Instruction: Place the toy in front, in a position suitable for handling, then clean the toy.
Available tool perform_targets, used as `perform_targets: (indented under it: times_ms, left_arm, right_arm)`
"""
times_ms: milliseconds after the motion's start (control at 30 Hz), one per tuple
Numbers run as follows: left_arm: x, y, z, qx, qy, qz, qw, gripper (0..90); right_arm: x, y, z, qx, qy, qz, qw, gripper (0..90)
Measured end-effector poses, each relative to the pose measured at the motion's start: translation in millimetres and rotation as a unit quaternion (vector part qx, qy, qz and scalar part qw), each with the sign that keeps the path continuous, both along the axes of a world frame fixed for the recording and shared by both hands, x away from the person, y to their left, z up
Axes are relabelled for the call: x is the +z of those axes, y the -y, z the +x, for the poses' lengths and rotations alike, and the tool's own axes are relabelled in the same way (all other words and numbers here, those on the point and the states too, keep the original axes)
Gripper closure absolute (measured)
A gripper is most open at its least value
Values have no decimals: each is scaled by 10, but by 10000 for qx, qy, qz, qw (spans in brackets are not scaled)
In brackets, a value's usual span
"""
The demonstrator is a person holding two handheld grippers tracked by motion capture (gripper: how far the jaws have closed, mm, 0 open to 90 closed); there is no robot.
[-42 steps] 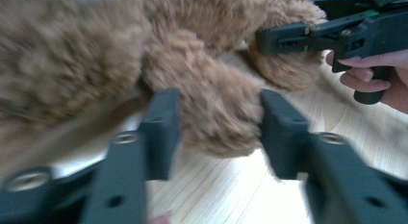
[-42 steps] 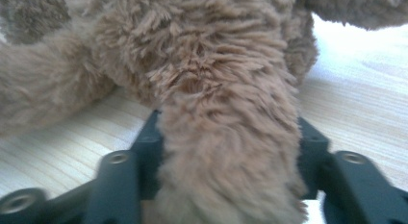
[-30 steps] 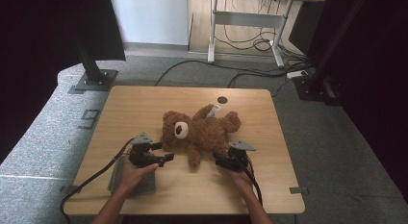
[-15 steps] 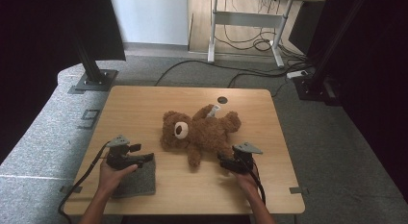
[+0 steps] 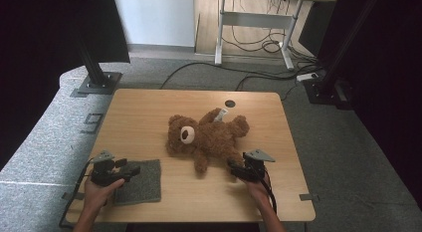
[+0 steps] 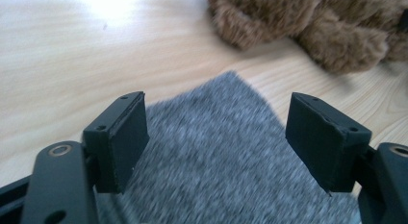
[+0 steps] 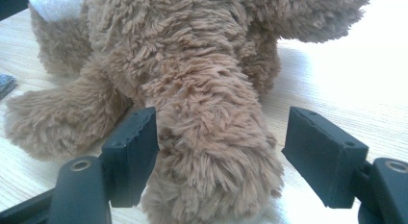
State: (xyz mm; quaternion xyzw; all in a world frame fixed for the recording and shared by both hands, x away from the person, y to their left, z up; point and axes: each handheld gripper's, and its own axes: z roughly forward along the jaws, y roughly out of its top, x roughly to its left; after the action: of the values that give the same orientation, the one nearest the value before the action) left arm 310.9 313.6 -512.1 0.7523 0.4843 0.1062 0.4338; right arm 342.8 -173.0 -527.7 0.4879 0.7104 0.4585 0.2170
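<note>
Teddy bear (image 5: 209,137): soft, light, plush gives under pressure. Right gripper (image 7: 219,152) jaws wide astride its leg (image 7: 211,152), the best hold. Left gripper (image 6: 216,132) gapes over grey felt pad (image 6: 216,161).

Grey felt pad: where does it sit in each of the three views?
High view: grey felt pad lies at lower left, under the left hand-held gripper.
Left gripper view: it spreads across bottom centre, between the open jaws.
Right gripper view: a corner at the left edge.
Shared landmark: teddy bear.
</note>
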Motion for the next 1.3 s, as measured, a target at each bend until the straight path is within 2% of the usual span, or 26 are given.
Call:
perform_targets:
  times_ms: [167, 300, 467, 600, 700, 800, 967, 1033, 1133, 1200, 1300]
  left_arm:
    - [-63, -57, -48, 11, -20, 290, 9996, 224]
    - [-58, -118, -29, 107, -17, 100, 9999, 223]
    - [-117, -169, 14, 170, -182, 156, 9996, 216]
    - [-164, -168, 45, 188, -334, 273, 9989, 207]
    - [-198, -170, 69, 224, -444, 435, 9978, 194]
    - [-249, -191, 95, 227, -581, 423, 9972, 191]
    - [-266, -211, 153, 332, -575, 359, 9971, 192]
    - [-266, -194, 202, 289, -560, 381, 9973, 198]
    - [-261, -134, 239, 217, -505, 517, 9971, 272]
    - [-258, -94, 236, 137, -447, 639, 9969, 361]
    - [-257, -71, 225, 49, -470, 603, 9971, 523]
  right_arm:
    - [2, 1, -15, -32, 19, -9, 10000, 270]
    - [0, -7, -25, -29, 16, -50, 10000, 271]
    - [-2, -1, -31, -33, 16, -84, 10000, 270]
    - [4, 23, -33, -75, 21, -71, 9999, 270]
    - [7, 29, -35, -74, 29, -78, 9999, 271]
    - [5, 26, -35, -70, 26, -107, 9999, 271]
    - [-1, 28, -32, -63, 3, -128, 9999, 271]
    - [-7, 25, -28, -56, -6, -135, 9999, 271]
    - [-16, 14, -23, -44, -33, -162, 9999, 271]
    - [-17, 7, -25, -42, -27, -199, 9998, 271]
    - [-14, 12, -28, -60, -30, -188, 9998, 272]
